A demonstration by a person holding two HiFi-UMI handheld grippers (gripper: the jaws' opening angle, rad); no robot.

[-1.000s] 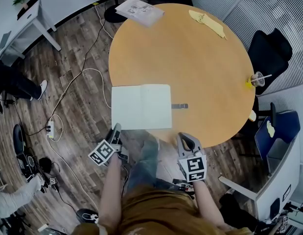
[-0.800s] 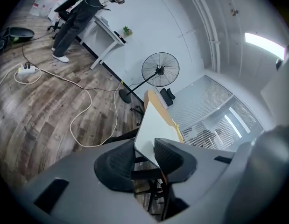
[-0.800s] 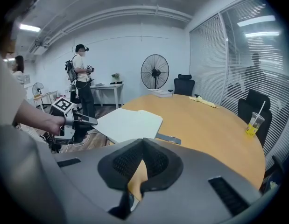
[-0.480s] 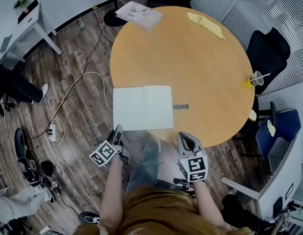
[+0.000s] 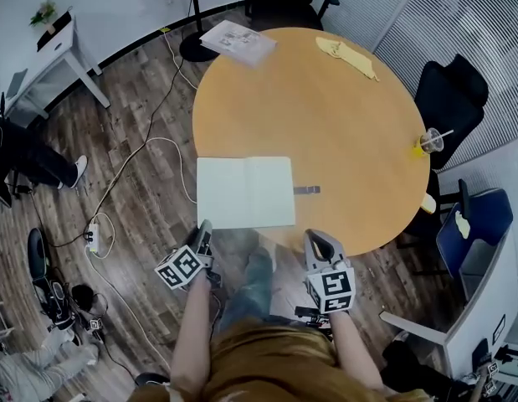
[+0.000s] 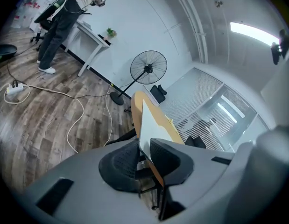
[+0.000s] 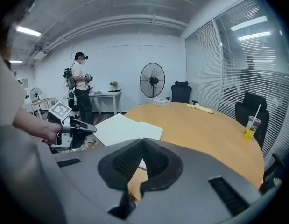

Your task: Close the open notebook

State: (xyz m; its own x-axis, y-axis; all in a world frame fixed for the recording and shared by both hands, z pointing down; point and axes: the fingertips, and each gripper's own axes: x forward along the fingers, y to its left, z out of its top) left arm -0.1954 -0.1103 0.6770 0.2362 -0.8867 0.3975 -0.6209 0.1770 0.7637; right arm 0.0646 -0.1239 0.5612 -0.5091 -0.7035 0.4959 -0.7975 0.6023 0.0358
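The open notebook [image 5: 246, 193] lies flat with blank white pages at the near edge of the round orange table [image 5: 342, 124]. Its dark strap [image 5: 307, 190] sticks out to the right. My left gripper [image 5: 203, 228] hangs just off the table's edge by the notebook's near left corner. Its jaws are closing to a narrow gap, and in the left gripper view [image 6: 143, 155] the notebook [image 6: 151, 125] shows beyond them, not pressed. My right gripper [image 5: 316, 238] is off the edge, right of the notebook. Its pads meet in the right gripper view [image 7: 143, 146], with nothing held.
A paper stack [image 5: 238, 40] and a yellow cloth [image 5: 346, 55] lie at the table's far side. A cup with a straw [image 5: 430, 141] stands at its right edge. Office chairs [image 5: 455, 90], a fan [image 7: 152, 80], floor cables [image 5: 150, 132] and a standing person [image 7: 81, 85] surround the table.
The notebook lies as before. Both grippers stay just off the table's near edge and have shifted only slightly; the head view has drifted a little.
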